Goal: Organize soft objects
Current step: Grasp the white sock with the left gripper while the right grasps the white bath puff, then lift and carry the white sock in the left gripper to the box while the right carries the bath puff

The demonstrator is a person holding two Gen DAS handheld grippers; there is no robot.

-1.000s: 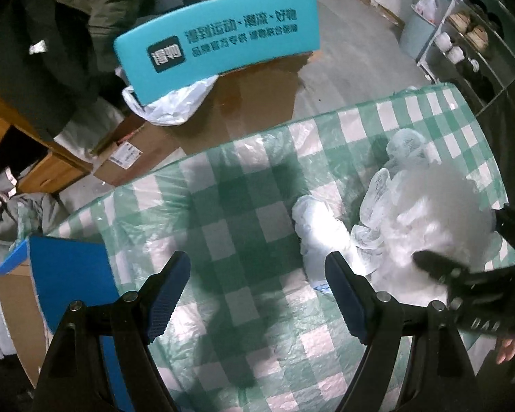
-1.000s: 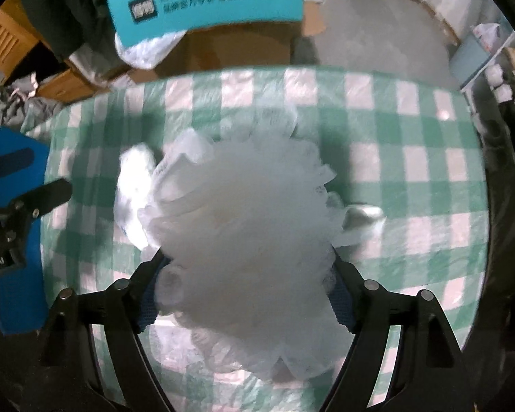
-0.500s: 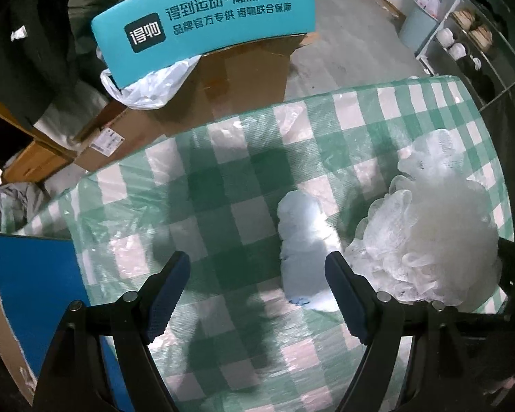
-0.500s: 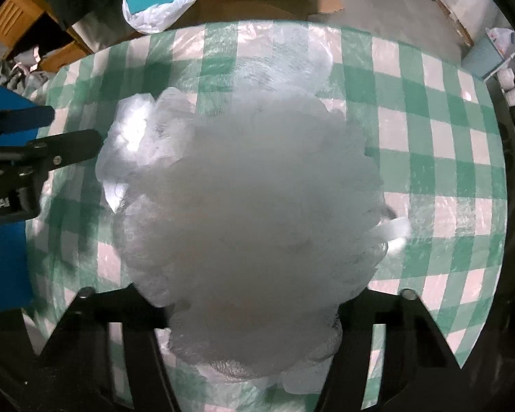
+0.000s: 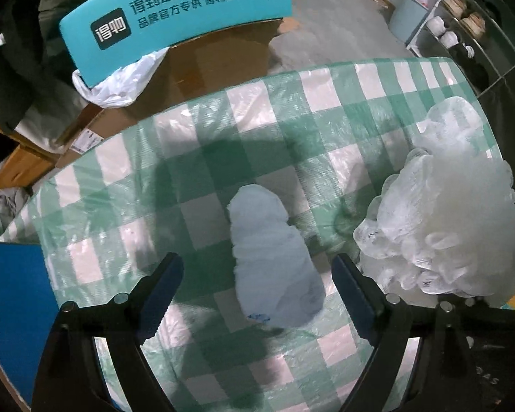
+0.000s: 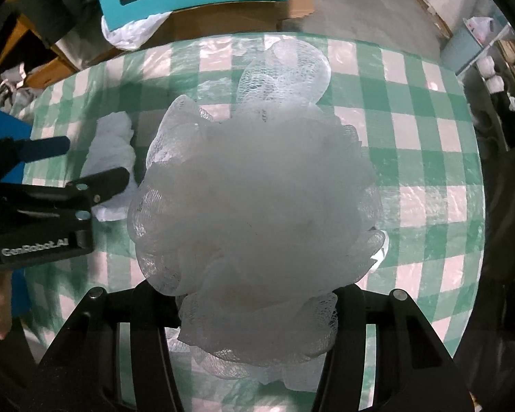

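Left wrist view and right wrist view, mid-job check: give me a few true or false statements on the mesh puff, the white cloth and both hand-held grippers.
1. The right hand-held gripper grips the mesh puff. True.
2. The white cloth lies on a plain red tablecloth. False: the tablecloth is green and white checked.
3. The left hand-held gripper is clamped on the cloth. False: its jaws are opening, the cloth lies between them ungripped.
4. A teal box stands beyond the table. True.
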